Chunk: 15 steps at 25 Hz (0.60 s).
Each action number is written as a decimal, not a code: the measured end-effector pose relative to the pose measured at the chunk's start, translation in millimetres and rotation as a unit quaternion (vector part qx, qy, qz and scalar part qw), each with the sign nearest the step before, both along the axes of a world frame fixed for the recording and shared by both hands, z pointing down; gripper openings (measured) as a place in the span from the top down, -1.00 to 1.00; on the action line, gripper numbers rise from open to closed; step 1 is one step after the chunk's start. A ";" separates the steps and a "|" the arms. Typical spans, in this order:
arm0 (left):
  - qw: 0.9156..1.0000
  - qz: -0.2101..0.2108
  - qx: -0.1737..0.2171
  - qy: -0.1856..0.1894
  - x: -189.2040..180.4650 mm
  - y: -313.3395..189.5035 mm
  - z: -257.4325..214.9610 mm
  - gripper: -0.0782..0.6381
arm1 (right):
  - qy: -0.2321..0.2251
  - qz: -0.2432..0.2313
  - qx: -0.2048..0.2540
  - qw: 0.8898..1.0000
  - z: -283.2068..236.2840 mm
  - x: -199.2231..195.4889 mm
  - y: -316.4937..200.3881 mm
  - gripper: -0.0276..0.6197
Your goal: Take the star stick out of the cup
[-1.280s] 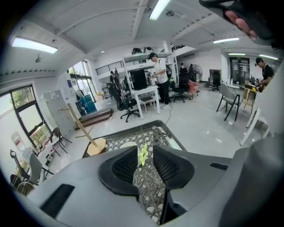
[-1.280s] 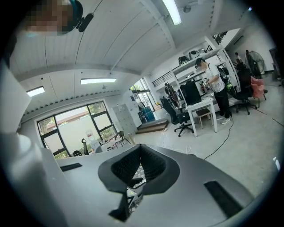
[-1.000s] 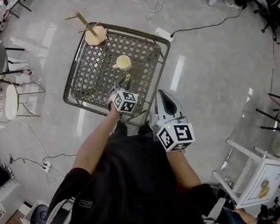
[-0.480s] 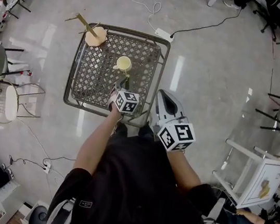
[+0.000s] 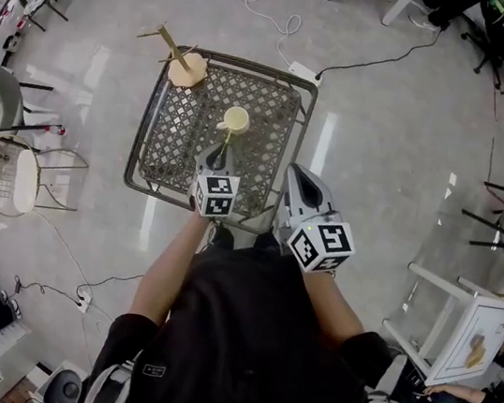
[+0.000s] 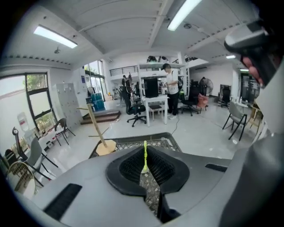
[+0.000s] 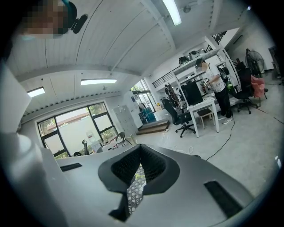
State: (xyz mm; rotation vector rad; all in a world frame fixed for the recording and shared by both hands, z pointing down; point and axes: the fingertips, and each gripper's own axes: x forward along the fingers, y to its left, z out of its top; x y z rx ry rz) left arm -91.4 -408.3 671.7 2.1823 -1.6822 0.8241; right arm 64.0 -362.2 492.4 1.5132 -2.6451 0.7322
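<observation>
Looking along the left gripper, we find its jaws pinched on the lower end of the thin yellow-green star stick, which stands upright above them. The gripper's own grey body blocks the cup from that view. From the head view we get what is missing there: the pale yellow cup stands upright near the middle of the black metal lattice table. The stick runs from the gripper's tips toward the cup, though we cannot tell whether its far end is clear of the rim. By the table's near right corner hangs the right gripper, jaws drawn together on nothing. A wooden peg stand sits at the table's far left corner.
</observation>
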 end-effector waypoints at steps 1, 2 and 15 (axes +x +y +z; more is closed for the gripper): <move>1.000 -0.005 0.008 0.013 -4.4 2.7 -11.8 0.70 | 0.000 -0.002 0.001 1.000 -1.1 -3.4 0.1 0.89; 1.000 -0.008 0.017 0.024 -9.0 5.5 -24.9 0.71 | 0.000 -0.004 0.002 1.000 -2.4 -7.1 0.2 0.89; 0.974 -0.077 0.181 0.114 -70.1 88.6 -197.7 0.71 | 0.013 -0.014 0.032 0.999 -22.0 -51.8 8.4 0.89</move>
